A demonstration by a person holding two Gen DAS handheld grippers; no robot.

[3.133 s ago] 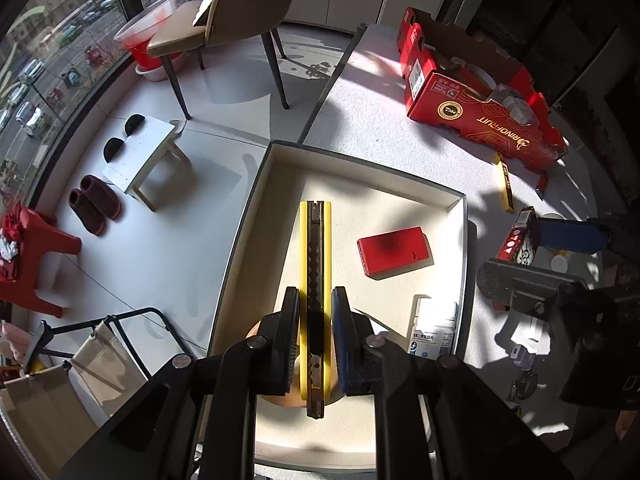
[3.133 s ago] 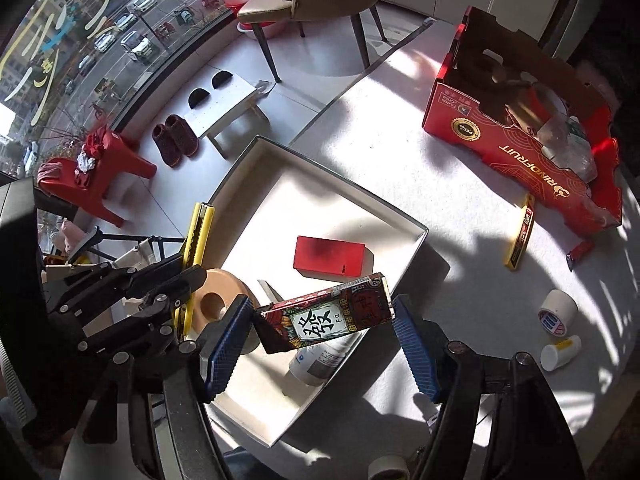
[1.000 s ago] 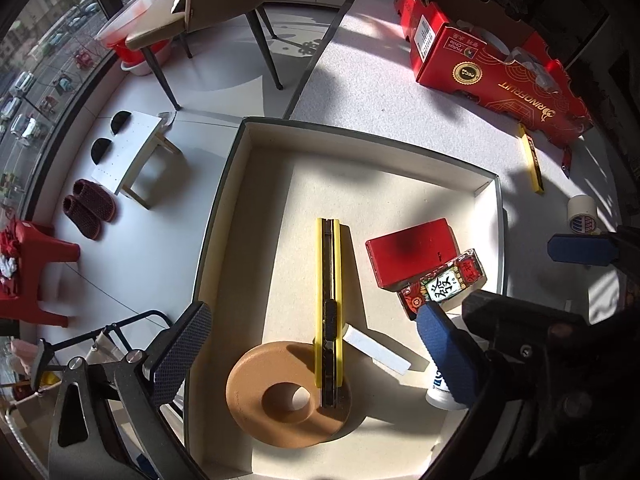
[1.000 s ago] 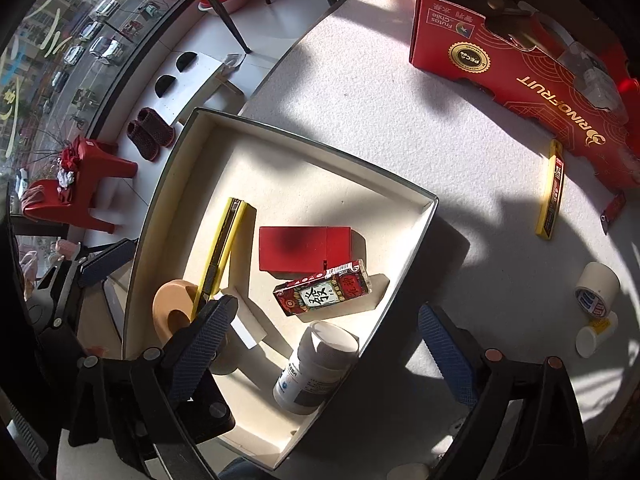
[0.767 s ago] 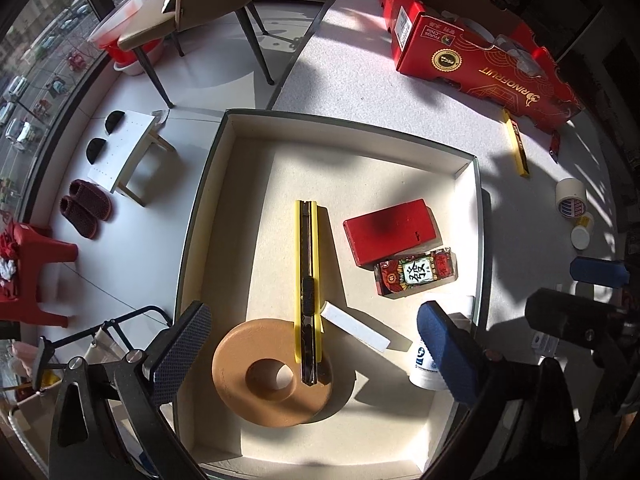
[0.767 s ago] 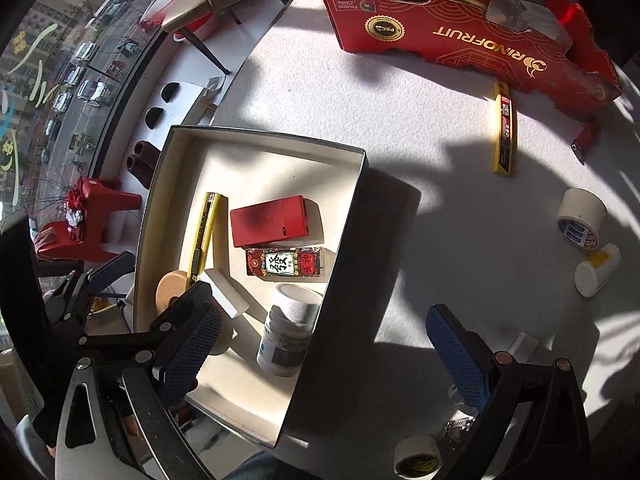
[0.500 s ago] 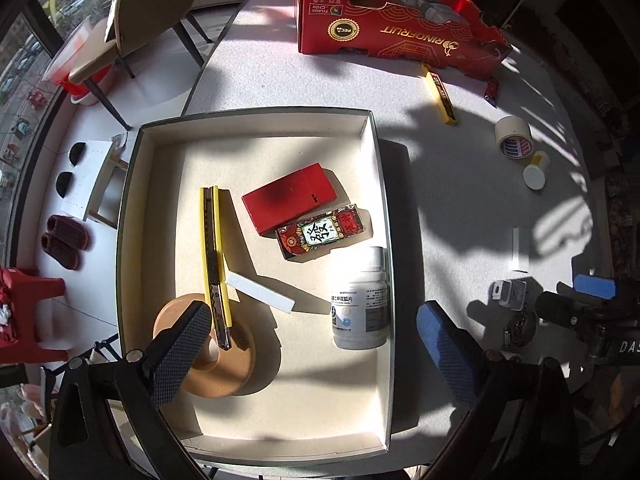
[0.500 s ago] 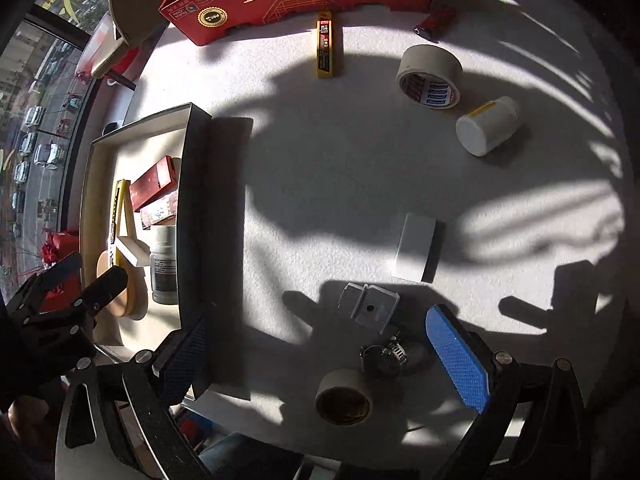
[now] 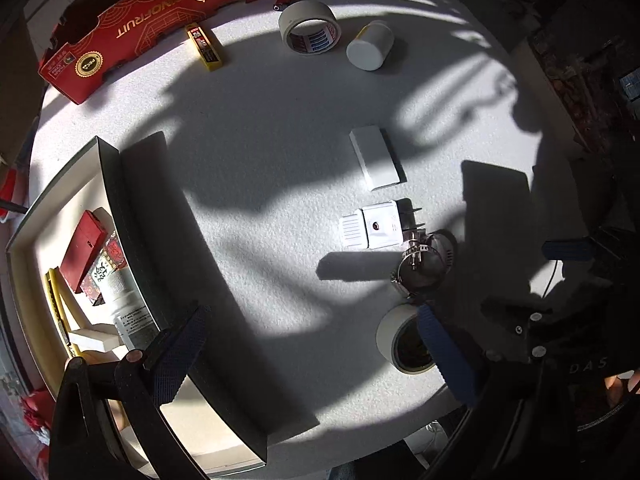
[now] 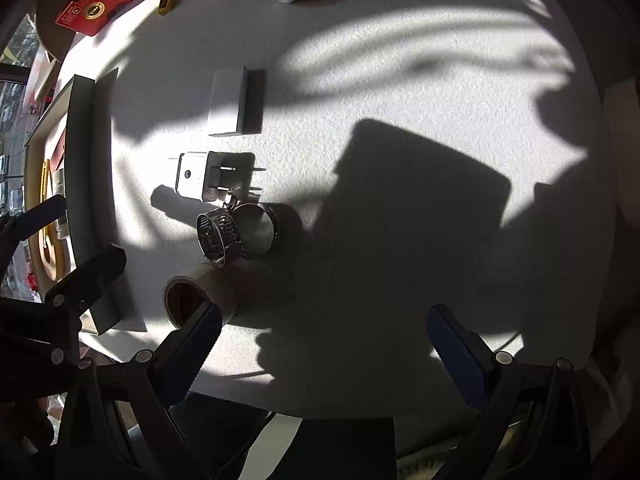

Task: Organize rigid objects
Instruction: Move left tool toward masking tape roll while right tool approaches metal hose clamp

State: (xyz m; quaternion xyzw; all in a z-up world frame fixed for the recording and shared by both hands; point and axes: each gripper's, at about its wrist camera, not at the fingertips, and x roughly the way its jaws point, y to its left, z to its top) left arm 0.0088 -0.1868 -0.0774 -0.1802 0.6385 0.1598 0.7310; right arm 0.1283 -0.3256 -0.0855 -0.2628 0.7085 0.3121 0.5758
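Along table's far edge, red box (image 9: 156, 28) reads "RINOFRUIT".

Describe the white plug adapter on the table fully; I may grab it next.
The white plug adapter is a boxy plastic block, ribbed at one end, with a small dark dot on its top face and metal prongs at the other end. It lies flat on the white table, prongs toward the metal hose clamps, apparently touching them.

A red fruit carton (image 9: 160, 28) printed in gold, white plug adapter (image 9: 372, 229), blue-padded left claw (image 9: 316, 354).
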